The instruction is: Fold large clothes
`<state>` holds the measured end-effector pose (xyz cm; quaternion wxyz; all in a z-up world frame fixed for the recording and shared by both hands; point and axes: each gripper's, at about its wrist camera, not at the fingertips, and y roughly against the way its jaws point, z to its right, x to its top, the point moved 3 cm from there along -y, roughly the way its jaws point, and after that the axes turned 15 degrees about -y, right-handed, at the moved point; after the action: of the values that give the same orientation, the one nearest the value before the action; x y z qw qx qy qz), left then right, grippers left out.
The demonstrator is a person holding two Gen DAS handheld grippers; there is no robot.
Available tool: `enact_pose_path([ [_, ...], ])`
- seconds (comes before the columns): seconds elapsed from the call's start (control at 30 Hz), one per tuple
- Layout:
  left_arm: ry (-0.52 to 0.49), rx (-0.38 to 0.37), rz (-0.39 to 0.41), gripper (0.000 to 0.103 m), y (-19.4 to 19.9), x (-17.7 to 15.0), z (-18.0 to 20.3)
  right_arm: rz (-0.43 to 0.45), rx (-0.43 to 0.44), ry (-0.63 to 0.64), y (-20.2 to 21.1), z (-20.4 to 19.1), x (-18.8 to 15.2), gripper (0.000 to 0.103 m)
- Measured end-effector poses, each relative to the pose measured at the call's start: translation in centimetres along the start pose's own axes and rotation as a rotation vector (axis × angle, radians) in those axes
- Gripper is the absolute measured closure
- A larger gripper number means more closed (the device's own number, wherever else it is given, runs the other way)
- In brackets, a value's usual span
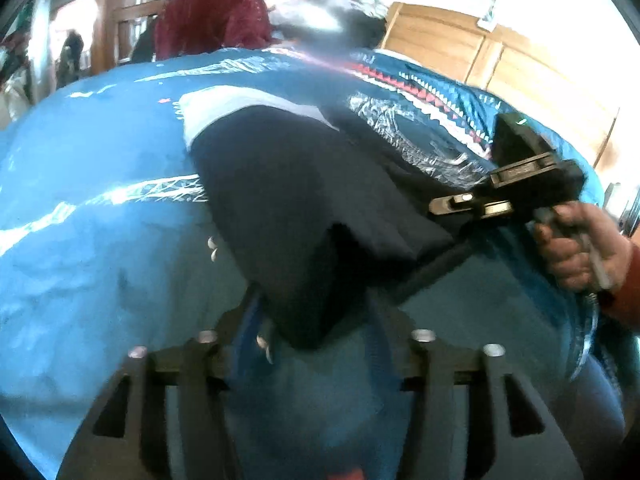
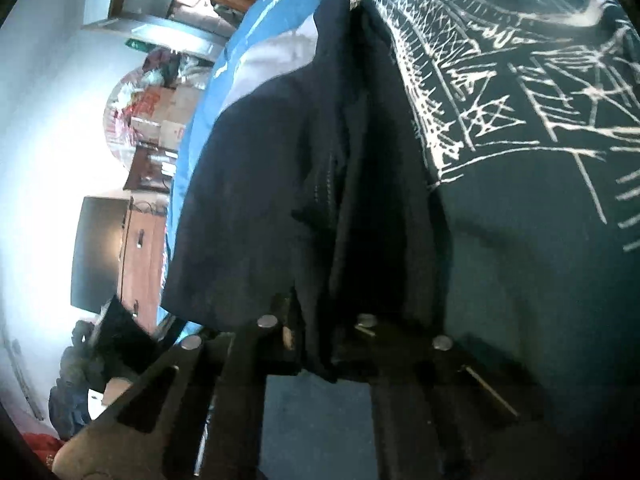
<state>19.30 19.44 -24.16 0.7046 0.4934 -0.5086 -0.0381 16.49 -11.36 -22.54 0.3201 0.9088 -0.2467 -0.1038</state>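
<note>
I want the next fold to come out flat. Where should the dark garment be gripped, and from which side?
Judging from its pose, grip the dark garment at its near hem corners, coming in from the near edge of the blue bedspread. Both the left gripper and right gripper already pinch there, and the cloth runs away from them.

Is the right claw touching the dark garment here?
Touching. In the right wrist view the dark garment hangs bunched between the right claw fingers, which close on its lower edge.
</note>
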Motion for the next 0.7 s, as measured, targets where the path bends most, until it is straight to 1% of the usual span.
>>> enact_pose_path([
  [0.07, -0.020, 0.050, -0.060, 0.047, -2.1, 0.2, -1.0, 0.042, -0.021, -0.014, 0.8, 0.7, 0.3, 0.101],
  [0.1, -0.022, 0.041, -0.064, 0.046, -2.3, 0.0, -1.5, 0.060, -0.029, -0.031, 1.1, 1.2, 0.6, 0.101],
  [0.13, -0.031, 0.042, -0.073, 0.046, -2.1, -0.4, -1.9, 0.064, -0.035, -0.048, 1.1, 1.8, 0.8, 0.101],
  [0.2, -0.093, 0.071, -0.110, 0.046, -1.8, -1.3, -2.1, 0.047, -0.024, -0.046, 0.8, 2.2, 0.6, 0.102],
  [0.23, -0.102, 0.066, -0.123, 0.045, -1.7, -1.9, -2.2, 0.039, -0.026, -0.037, 0.6, 2.2, 0.4, 0.102],
  [0.3, -0.104, 0.053, -0.134, 0.046, -1.3, -2.2, -2.1, 0.032, -0.014, -0.025, 0.4, 2.1, 0.3, 0.101],
  [0.33, -0.111, 0.044, -0.138, 0.051, -0.8, -2.0, -1.8, 0.034, -0.013, -0.020, 0.5, 1.9, 0.4, 0.101],
  [0.4, -0.133, 0.021, -0.109, 0.057, 1.5, -1.6, -0.9, 0.034, -0.021, 0.004, 0.5, 1.4, 0.3, 0.101],
  [0.47, -0.136, -0.004, -0.011, 0.058, 5.0, -0.6, -0.1, 0.028, -0.030, 0.017, 0.1, 1.0, 0.3, 0.101],
  [0.53, -0.121, 0.016, 0.073, 0.058, 7.1, 0.8, -0.3, 0.020, -0.023, 0.010, -0.7, 0.8, 0.4, 0.101],
  [0.6, -0.092, 0.031, 0.129, 0.057, 7.0, 2.4, -1.4, 0.021, -0.006, -0.004, -0.7, 1.3, 0.4, 0.101],
  [0.63, -0.096, 0.040, 0.119, 0.057, 5.8, 2.8, -1.9, 0.022, 0.002, -0.009, -0.4, 1.9, 0.2, 0.101],
  [0.67, -0.121, 0.054, 0.082, 0.057, 3.6, 2.8, -1.9, 0.023, 0.009, -0.014, 0.0, 2.6, 0.0, 0.102],
  [0.7, -0.146, 0.058, 0.025, 0.057, 1.5, 2.5, -1.9, 0.025, 0.010, -0.013, 0.0, 2.6, 0.0, 0.102],
])
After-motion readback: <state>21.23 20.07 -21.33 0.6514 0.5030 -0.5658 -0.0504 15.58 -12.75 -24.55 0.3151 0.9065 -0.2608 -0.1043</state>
